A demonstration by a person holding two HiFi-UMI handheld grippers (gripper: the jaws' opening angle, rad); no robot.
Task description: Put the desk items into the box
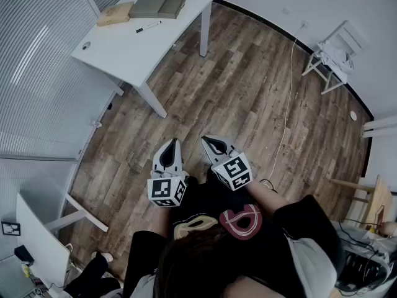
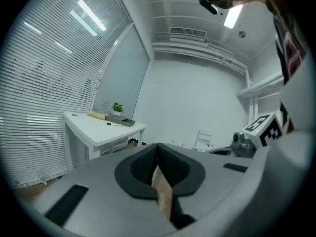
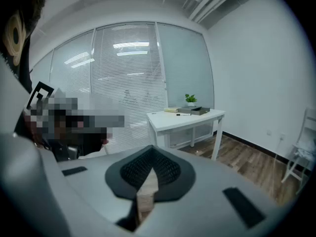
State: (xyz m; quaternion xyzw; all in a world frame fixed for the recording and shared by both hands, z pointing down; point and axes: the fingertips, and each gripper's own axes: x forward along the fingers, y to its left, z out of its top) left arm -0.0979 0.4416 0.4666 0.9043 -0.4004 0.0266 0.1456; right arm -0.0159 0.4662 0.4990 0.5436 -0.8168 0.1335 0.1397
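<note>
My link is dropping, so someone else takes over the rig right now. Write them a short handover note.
Left gripper: shut, empty, held in front of the body, well short of the desk.
Right gripper: shut, empty, beside the left one.
Things: all on the white desk across the wooden floor. They are the grey box, a flat grey piece beside it (possibly its lid), a tan flat item, and a black pen lying apart from them.
Done: nothing; the pen and the tan item lie outside the box.
Left: go to the desk and put the pen and the tan item into the box.
</note>
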